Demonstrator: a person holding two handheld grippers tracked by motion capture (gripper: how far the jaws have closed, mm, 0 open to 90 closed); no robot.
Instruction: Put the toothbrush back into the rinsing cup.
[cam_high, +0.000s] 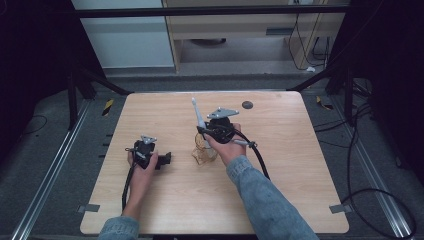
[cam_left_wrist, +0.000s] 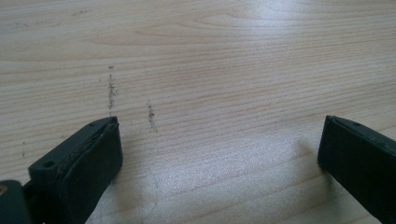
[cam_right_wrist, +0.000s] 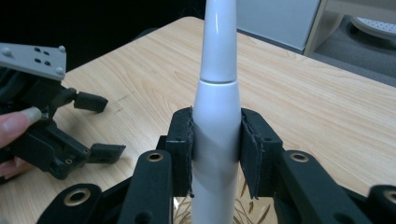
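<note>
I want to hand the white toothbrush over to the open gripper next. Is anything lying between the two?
Nothing visible does. The right gripper clamps the white toothbrush; the open left gripper waits across bare table.

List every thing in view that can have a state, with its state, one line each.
Right gripper: shut on the white toothbrush.
White toothbrush: held upright, clamped at its handle.
Left gripper: open, nothing between its jaws, over bare table.
Clear wrapper: crumpled on the table by the right hand.

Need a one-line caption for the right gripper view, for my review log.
Right tongs shut on a white electric toothbrush handle held upright over the wooden table, the open left tongs beside.
</note>
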